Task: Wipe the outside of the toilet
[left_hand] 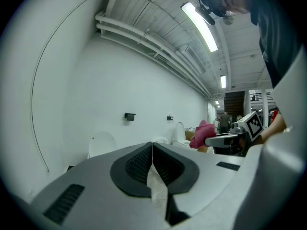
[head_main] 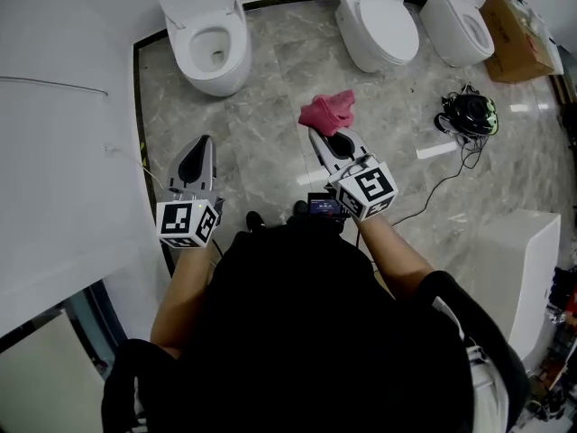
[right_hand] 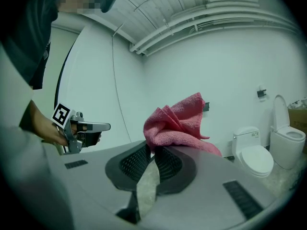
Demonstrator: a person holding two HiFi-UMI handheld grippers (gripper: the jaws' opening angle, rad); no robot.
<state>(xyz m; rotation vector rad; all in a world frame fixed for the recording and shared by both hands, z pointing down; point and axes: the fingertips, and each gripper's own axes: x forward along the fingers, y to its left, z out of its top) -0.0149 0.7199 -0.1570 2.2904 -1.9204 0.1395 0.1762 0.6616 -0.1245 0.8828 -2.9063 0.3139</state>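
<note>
Right gripper view | right gripper (right_hand: 153, 148) clamps pink cloth (right_hand: 175, 122) (left gripper (left_hand: 152, 145) closed)

A sanitary-ware showroom or test hall rather than a home bathroom: three toilets (head_main: 383, 25) line the far edge of a marble-tiled floor (head_main: 270, 124), a cardboard box (head_main: 516, 39) beside them, bare ceiling pipes (left_hand: 144, 42) overhead.
</note>
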